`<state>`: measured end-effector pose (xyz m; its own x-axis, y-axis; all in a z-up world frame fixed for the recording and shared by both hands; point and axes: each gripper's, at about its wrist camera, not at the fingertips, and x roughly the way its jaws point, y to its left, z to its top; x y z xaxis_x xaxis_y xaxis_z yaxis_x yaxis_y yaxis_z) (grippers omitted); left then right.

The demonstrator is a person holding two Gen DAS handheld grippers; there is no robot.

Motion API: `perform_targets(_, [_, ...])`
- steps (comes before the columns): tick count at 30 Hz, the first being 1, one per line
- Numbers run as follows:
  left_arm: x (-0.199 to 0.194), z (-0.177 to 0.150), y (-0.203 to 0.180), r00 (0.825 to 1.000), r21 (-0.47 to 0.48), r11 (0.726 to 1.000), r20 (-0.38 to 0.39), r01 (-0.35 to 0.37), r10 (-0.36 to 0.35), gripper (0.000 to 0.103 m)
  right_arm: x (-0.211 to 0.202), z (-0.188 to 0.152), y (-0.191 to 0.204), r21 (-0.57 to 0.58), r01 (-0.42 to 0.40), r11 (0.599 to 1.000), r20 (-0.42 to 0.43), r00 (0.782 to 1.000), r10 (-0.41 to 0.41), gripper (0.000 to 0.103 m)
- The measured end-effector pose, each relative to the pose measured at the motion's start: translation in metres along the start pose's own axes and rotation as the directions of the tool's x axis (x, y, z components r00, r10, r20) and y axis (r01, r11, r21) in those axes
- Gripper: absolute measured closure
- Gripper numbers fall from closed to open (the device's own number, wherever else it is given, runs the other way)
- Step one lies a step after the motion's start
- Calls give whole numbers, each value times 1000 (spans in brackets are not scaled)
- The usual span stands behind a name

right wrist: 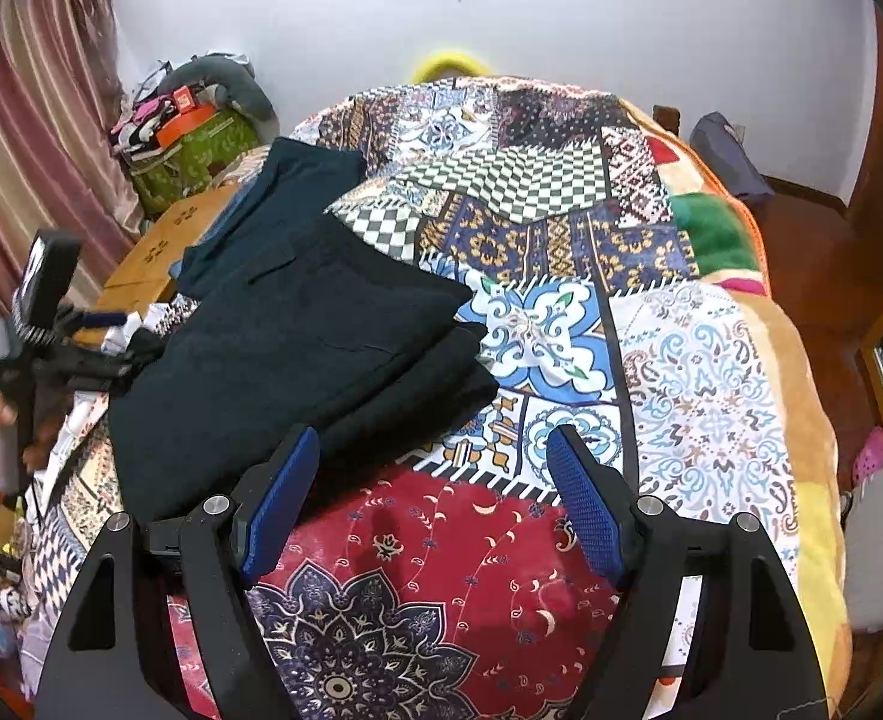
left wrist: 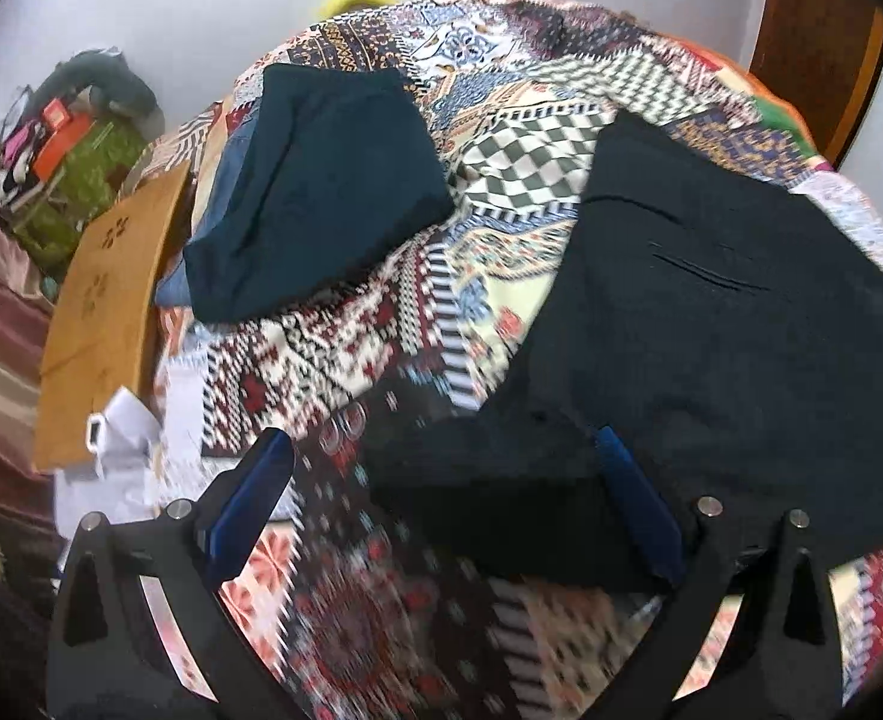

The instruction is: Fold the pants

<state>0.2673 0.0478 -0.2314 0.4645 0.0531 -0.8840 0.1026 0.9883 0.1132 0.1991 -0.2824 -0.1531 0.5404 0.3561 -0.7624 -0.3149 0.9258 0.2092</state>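
Folded black pants (left wrist: 711, 324) lie on the patterned bedspread (left wrist: 525, 138); they also show in the right wrist view (right wrist: 297, 360). A stack of folded dark teal pants (left wrist: 321, 192) sits farther left, also seen in the right wrist view (right wrist: 285, 192). My left gripper (left wrist: 441, 450) is open, its right finger over the near edge of the black pants, holding nothing. My right gripper (right wrist: 432, 450) is open and empty over the bedspread (right wrist: 561, 312), just right of the black pants' near corner. The left gripper (right wrist: 105, 324) shows at the pants' left edge.
A wooden board (left wrist: 111, 312) leans at the bed's left side. A green box with clutter (right wrist: 195, 144) and curtains (right wrist: 39, 120) stand at the left. White cloth (left wrist: 135, 438) lies near the board. A wooden door (left wrist: 813, 30) is at the far right.
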Motion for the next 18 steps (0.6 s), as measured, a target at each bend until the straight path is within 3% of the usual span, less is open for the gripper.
perform_targets(2, [-7, -12, -5, 998, -22, 998, -13, 66, -66, 1, -3, 2, 1, 3, -7, 1000, 14, 1000, 7, 28])
perform_targets(4, [-14, -19, -7, 999, -39, 998, 12, 50, -50, 1, -4, 4, 2, 1, -9, 1000, 20, 1000, 9, 28])
perform_targets(10, [-12, -20, -10, 993, -102, 988, 0, 120, -121, 1, 2, 4, 11, -10, -31, 999, 5, 999, 31, 28])
perform_targets(18, [-25, -15, -52, 981, -23, 981, 32, 191, -190, 2, 8, 1, 18, -1, -57, 998, 9, 998, 57, 28])
